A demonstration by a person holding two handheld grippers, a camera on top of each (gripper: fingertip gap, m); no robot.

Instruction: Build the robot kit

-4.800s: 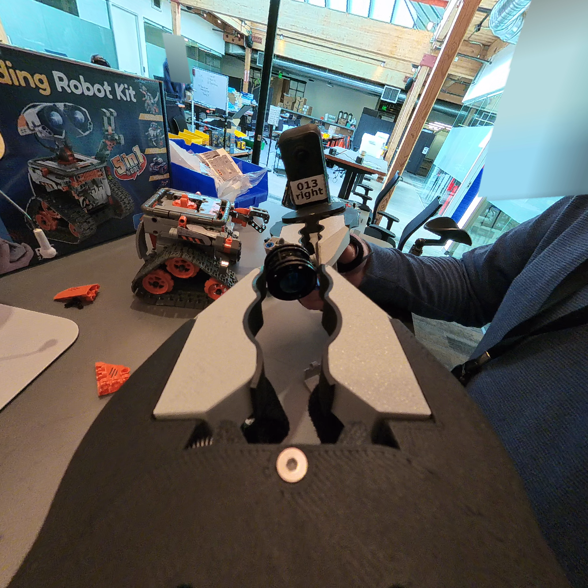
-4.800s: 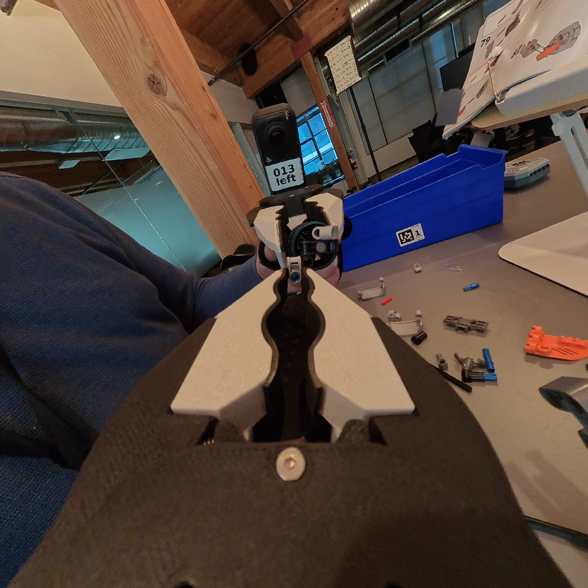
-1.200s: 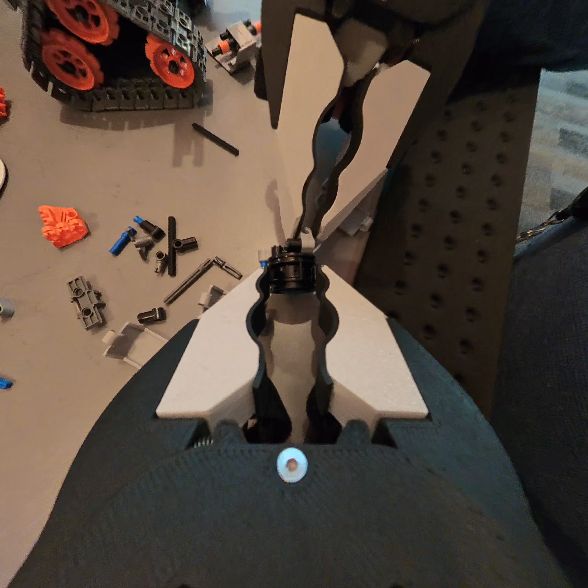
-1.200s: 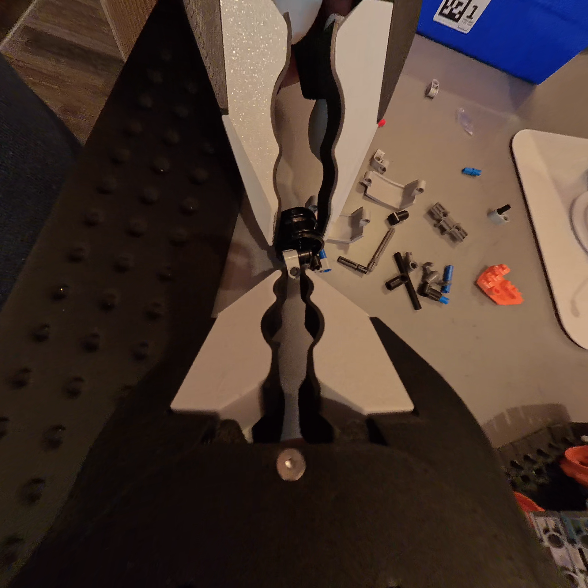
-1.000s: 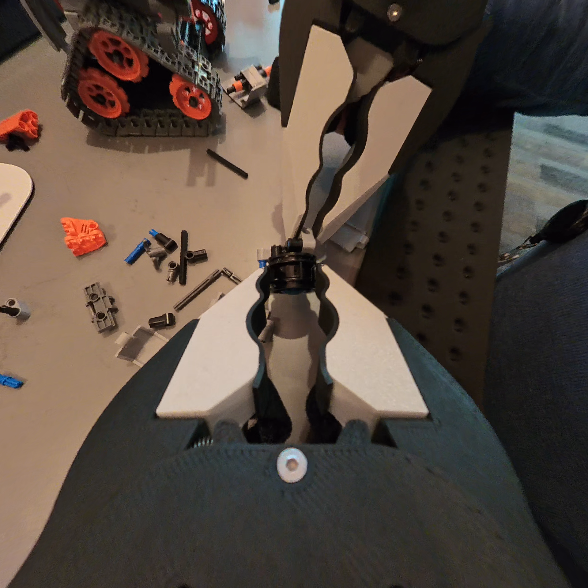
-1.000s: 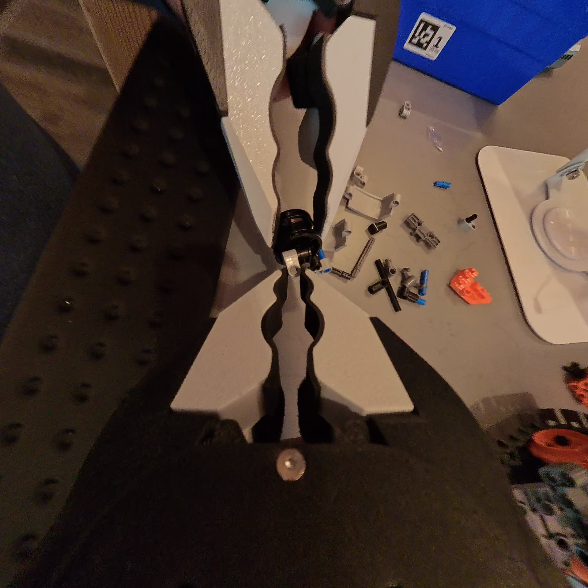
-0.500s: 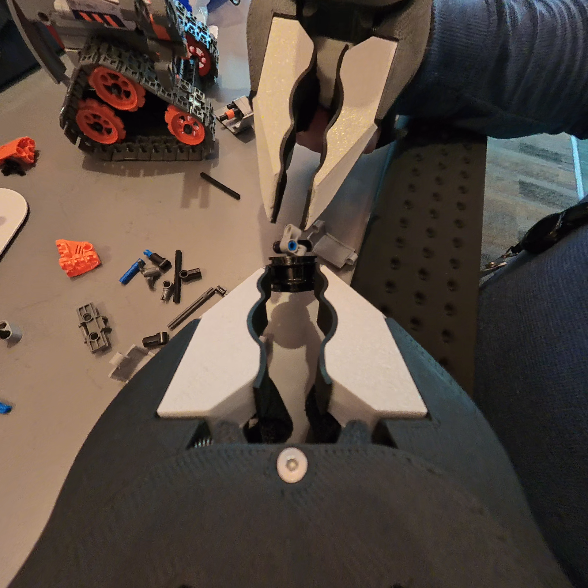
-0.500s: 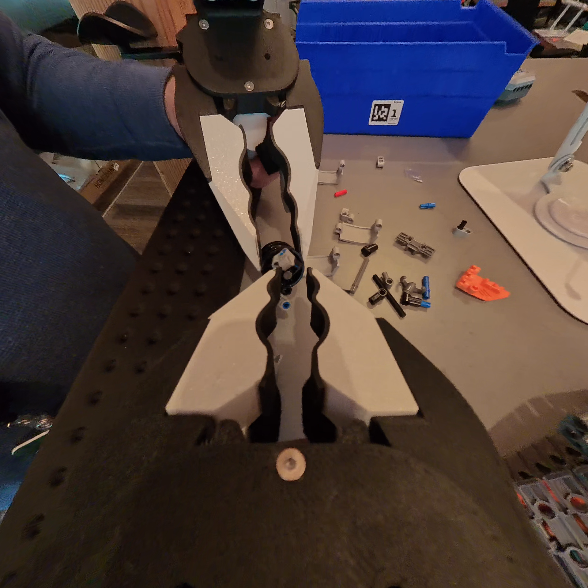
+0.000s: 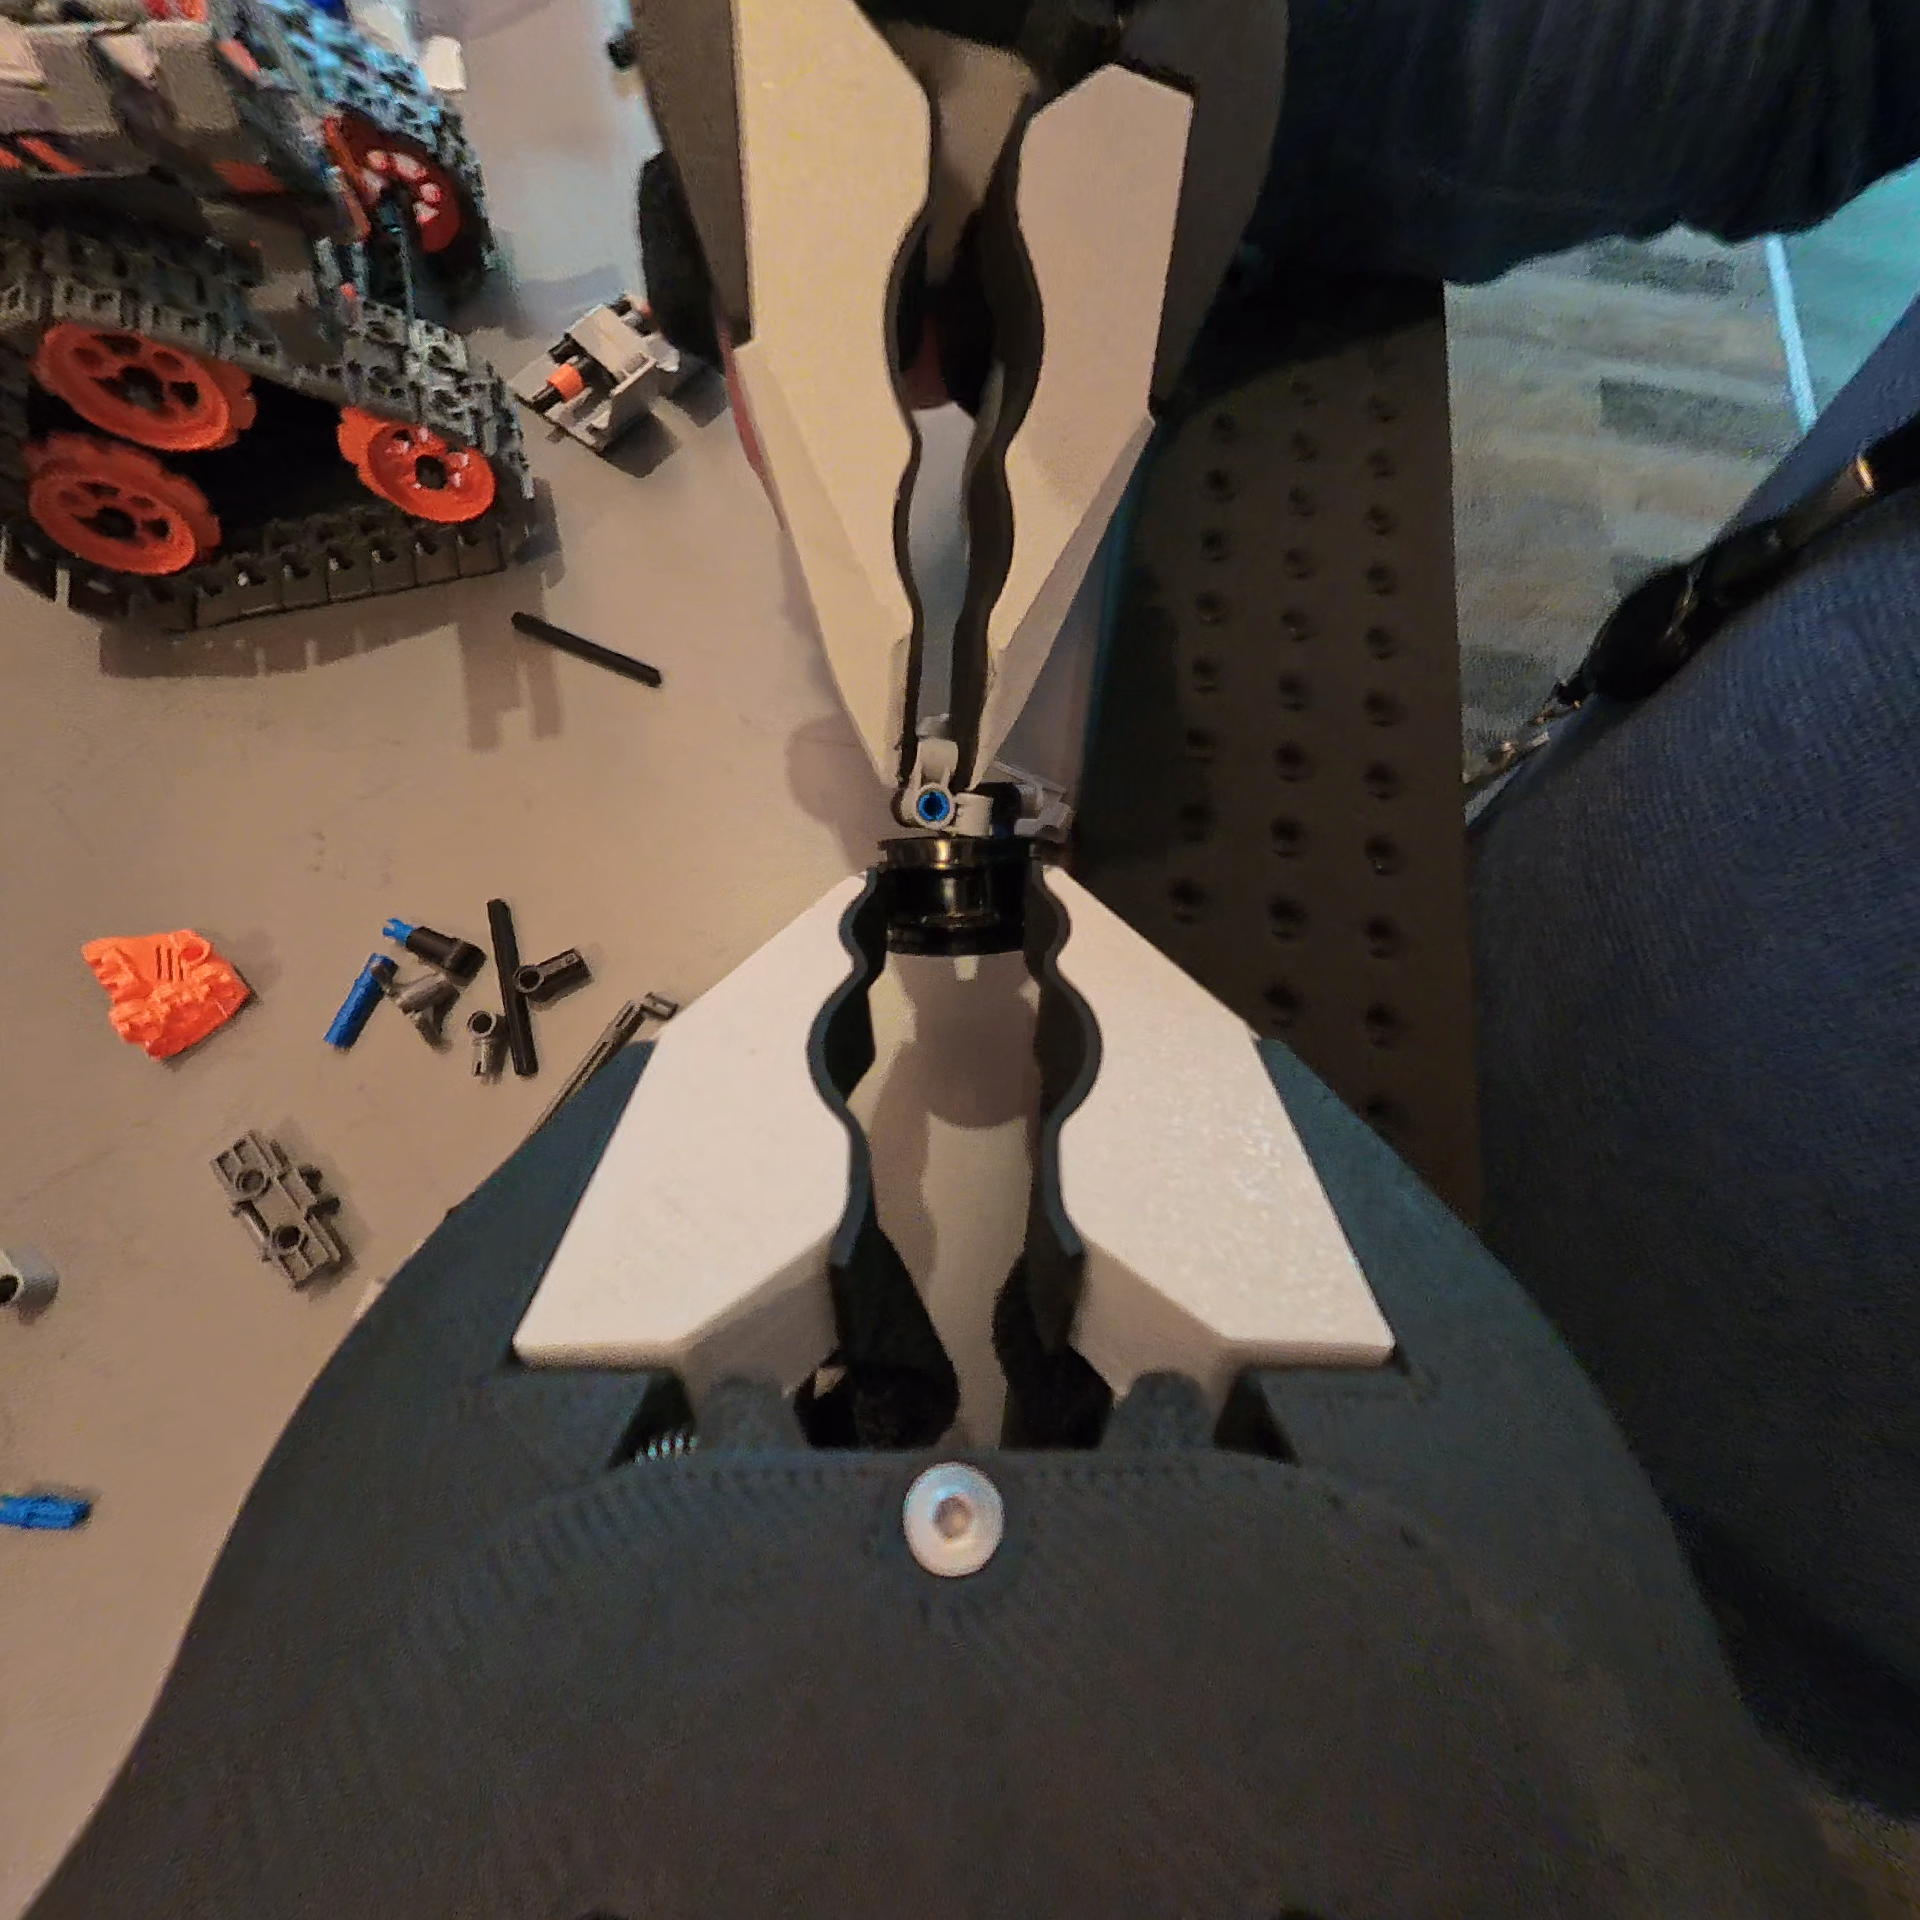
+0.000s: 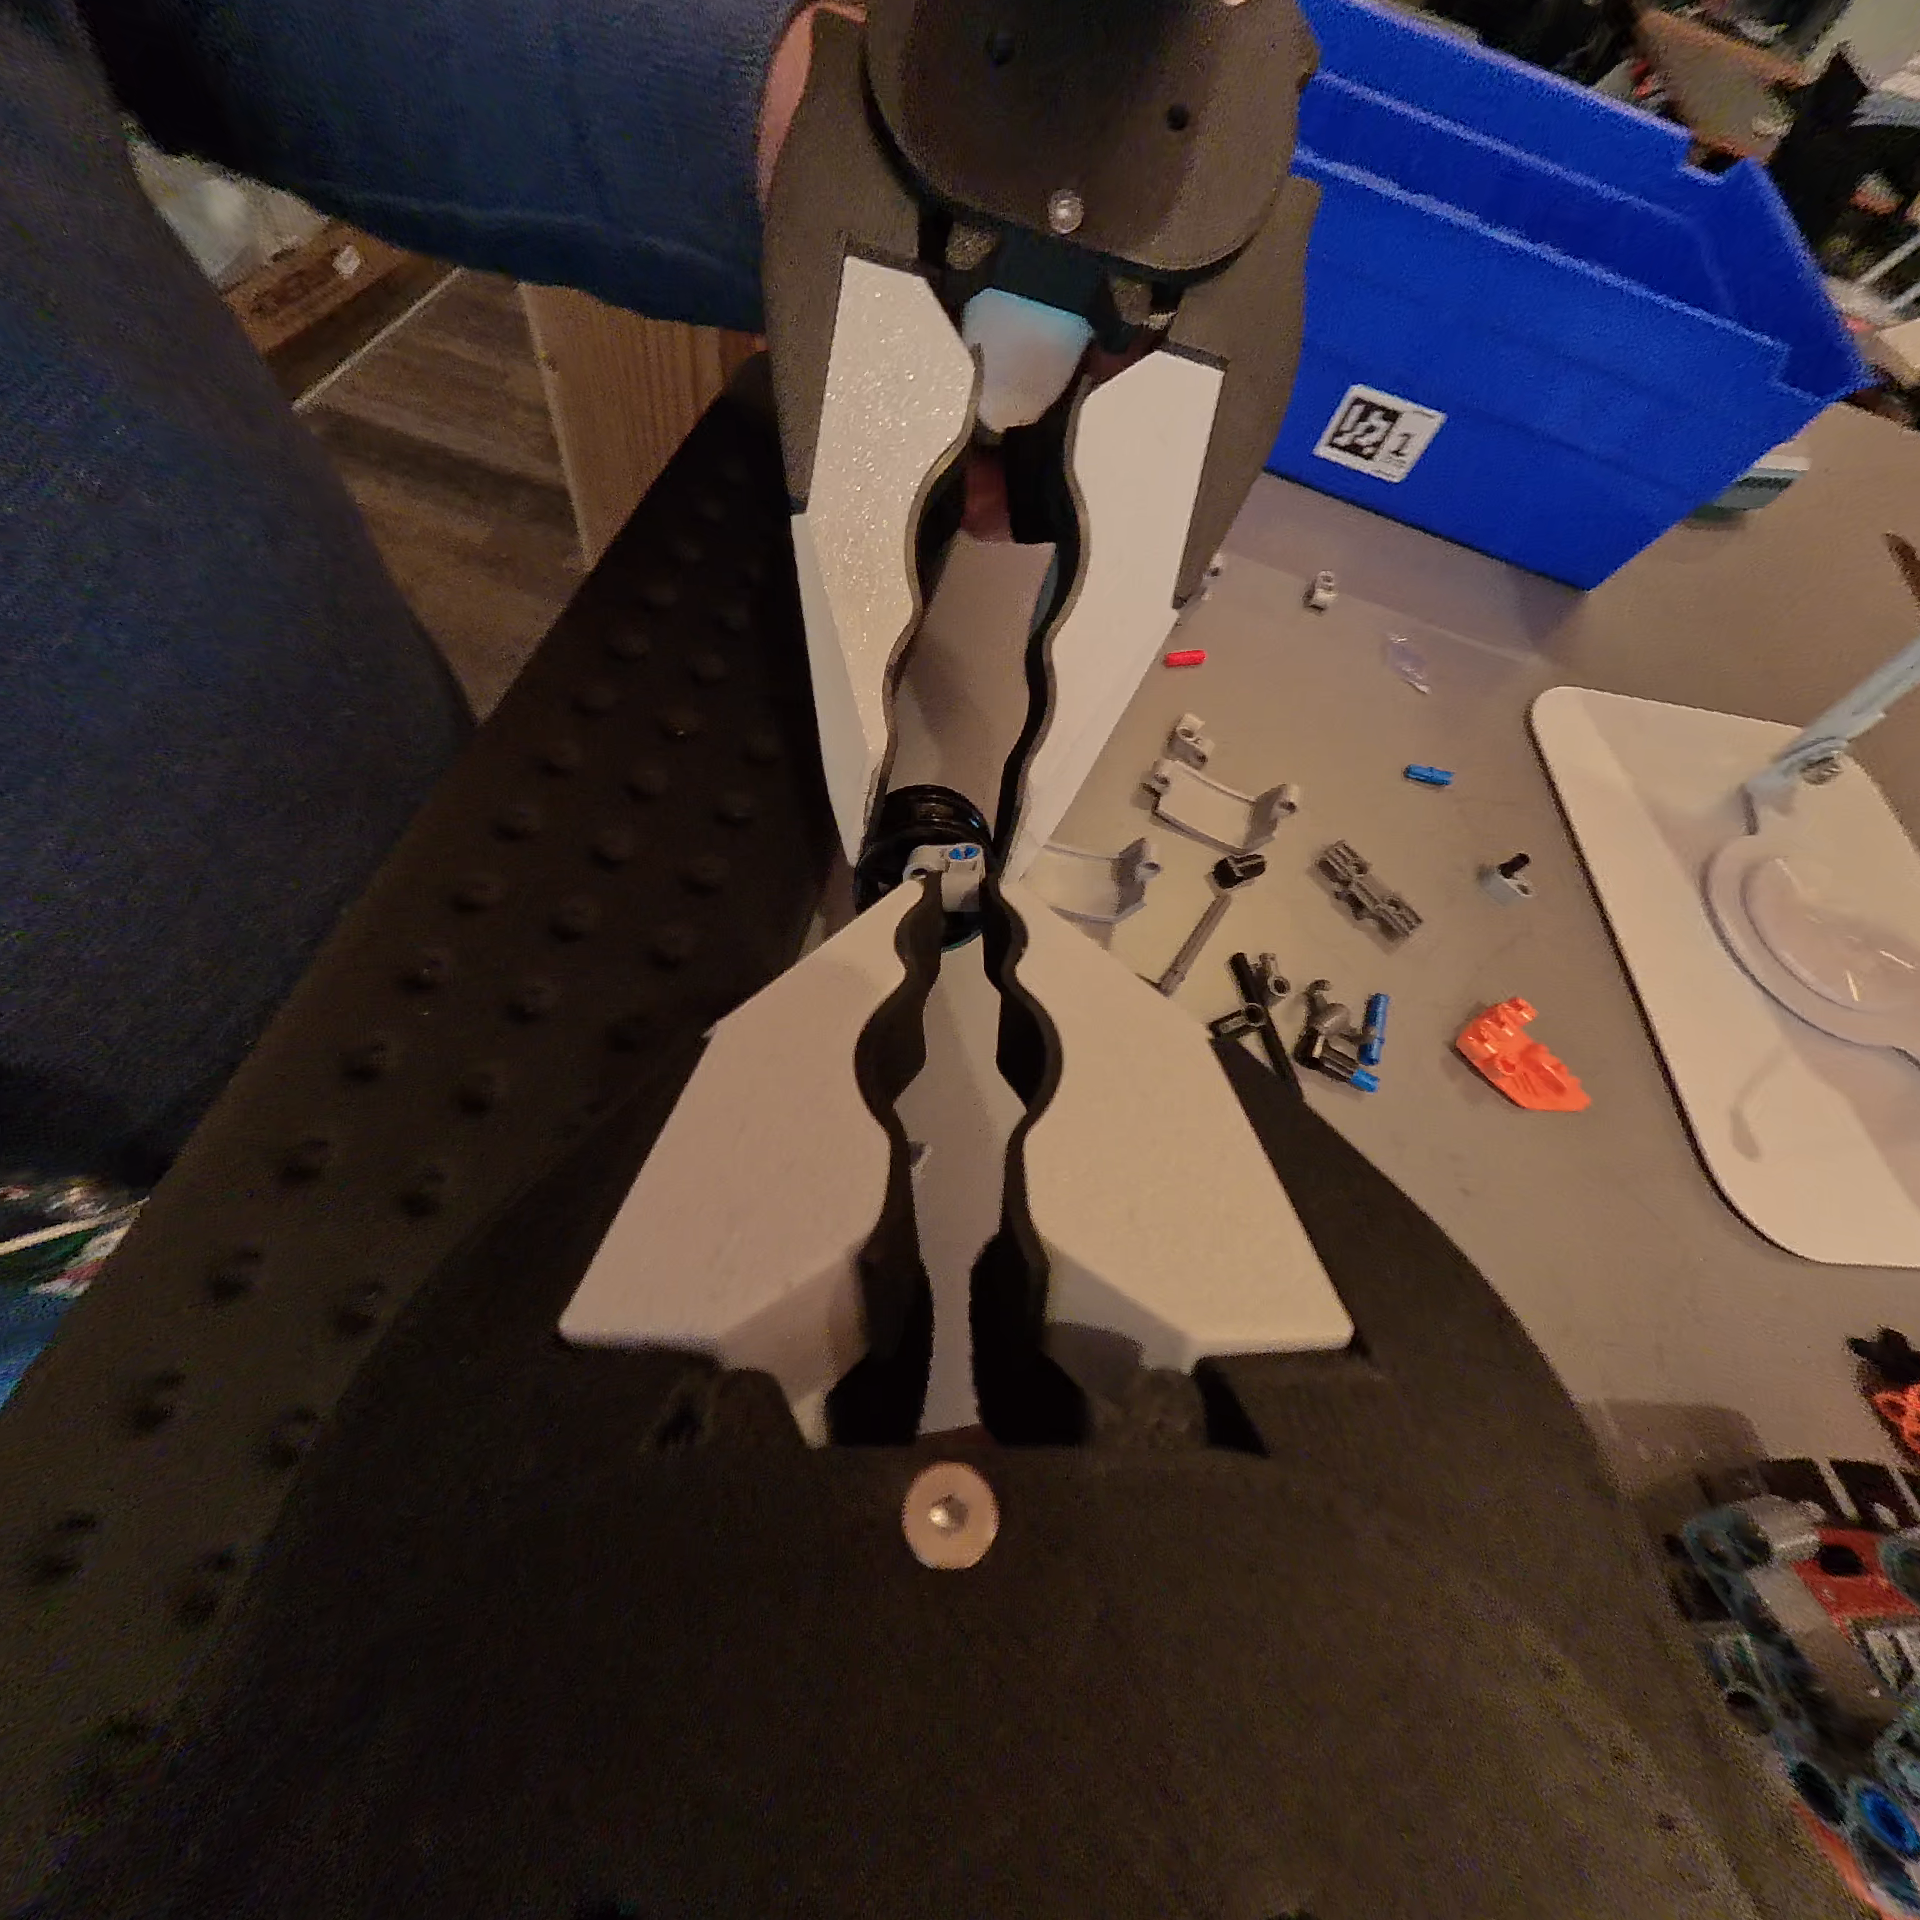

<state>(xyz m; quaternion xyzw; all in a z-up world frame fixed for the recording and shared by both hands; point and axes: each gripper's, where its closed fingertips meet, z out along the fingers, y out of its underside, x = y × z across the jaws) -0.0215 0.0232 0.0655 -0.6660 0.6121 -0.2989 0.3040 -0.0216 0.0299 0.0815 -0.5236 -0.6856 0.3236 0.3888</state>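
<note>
- So the left gripper [image 9: 956, 894] has its tips clamped on a small black wheel [image 9: 951, 899], held up over the front edge of the grey table [image 9: 312, 748]
- right gripper [image 10: 951, 894] comes in from the opposite side, tips pinched together on a little grey connector piece [image 9: 940, 795] with a blue pin in it, and that piece sits right against the wheel's face
- both grippers meet tip to tip, just above the black pegboard strip [image 9: 1288, 727] along the table edge
- blue bin [image 10: 1538, 343] at the back of the table, with a white sticker on its front; can't see what's in it from this angle
- loose parts scattered on the table: an orange piece [image 10: 1522, 1055], blue pins, black rods, grey brackets [image 10: 1216, 805]
- tracked toy vehicle [image 9: 239, 416] with orange wheels sits off to the far side, a thin black rod [image 9: 587, 649] lying near it
- white flat stand base [image 10: 1704, 987] on the table beside the loose parts
- blue sleeve [image 10: 436, 135] of the person runs in behind the left gripper
</note>
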